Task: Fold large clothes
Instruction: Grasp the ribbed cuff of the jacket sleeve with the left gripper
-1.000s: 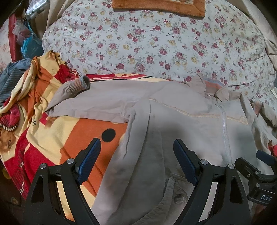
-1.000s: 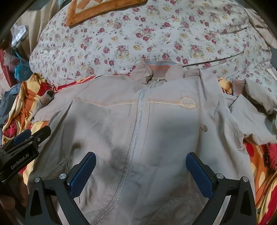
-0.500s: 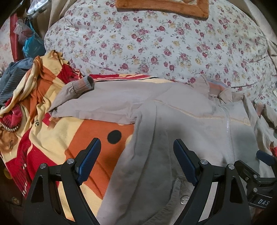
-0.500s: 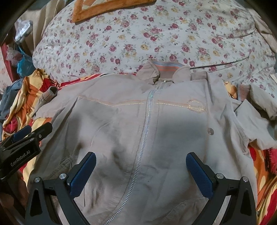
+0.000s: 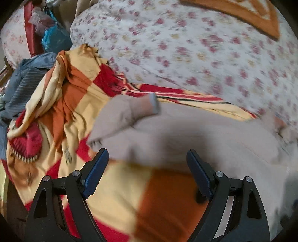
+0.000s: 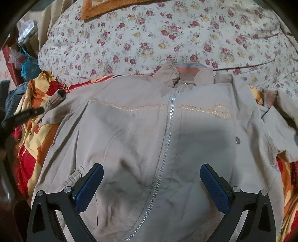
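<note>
A beige zip-up jacket (image 6: 149, 134) lies face up and spread flat on a red, orange and yellow blanket (image 5: 119, 186). Its silver zipper (image 6: 167, 126) runs down the middle and the striped collar (image 6: 188, 69) points to the far side. The left sleeve (image 5: 126, 115) stretches sideways, its ribbed cuff (image 5: 153, 105) folded back. My left gripper (image 5: 147, 175) hovers open over the blanket just in front of that sleeve, the picture blurred. My right gripper (image 6: 151, 186) hangs open above the jacket's lower front, nothing between its fingers. The other sleeve's cuff (image 6: 270, 97) lies at the far right.
A big floral quilt (image 6: 167, 37) bulges behind the jacket, with an orange mat (image 5: 242, 13) on top. Grey-blue clothes (image 5: 24, 82) and plastic bags (image 5: 52, 37) pile up at the far left. The left gripper's dark body (image 6: 22, 115) shows at the right wrist view's left edge.
My left gripper has swept left, off the jacket's body toward the left sleeve, so blanket now fills its foreground. The right gripper has stayed over the jacket's front.
</note>
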The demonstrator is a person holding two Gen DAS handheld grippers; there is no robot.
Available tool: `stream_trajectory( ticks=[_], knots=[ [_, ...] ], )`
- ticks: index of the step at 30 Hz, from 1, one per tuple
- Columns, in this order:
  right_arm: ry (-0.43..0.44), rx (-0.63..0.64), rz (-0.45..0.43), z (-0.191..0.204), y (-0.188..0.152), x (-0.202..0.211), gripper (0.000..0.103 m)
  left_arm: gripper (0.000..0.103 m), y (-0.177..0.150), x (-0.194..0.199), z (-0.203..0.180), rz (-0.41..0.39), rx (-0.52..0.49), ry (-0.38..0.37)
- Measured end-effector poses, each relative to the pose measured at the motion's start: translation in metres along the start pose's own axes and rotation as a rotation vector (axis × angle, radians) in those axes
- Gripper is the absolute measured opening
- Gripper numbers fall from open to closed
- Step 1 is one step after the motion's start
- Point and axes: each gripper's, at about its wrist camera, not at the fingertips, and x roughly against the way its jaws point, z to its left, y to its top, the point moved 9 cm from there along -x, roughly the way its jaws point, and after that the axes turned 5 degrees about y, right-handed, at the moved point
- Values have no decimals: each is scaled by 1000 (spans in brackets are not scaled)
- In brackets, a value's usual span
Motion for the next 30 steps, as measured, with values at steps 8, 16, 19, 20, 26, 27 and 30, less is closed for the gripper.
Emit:
stream_trajectory(
  ticks=[8,16,19,20,26,27,30],
  knots=[
    [27,7,59,6,-8,-15,103,86,34,-85,16,32,-100,104],
    [34,-10,64,3,-3,-21,103,16,46,-117,27,89,-1,12],
    [35,-15,57,1,-2,-20,103,14,52,-92,28,60,73,-84],
    [38,-20,52,0,-2,-20,103,14,55,-76,25,45,83,-130],
    [53,-73,21,-12,-3,-7,103,14,62,31,-32,-35,50,-365],
    [54,-78,15,-14,-4,-4,103,14,61,51,-48,-49,37,-411],
    [45,-98,-13,-25,-5,10,103,14,53,97,-107,-59,-10,-534]
  ],
)
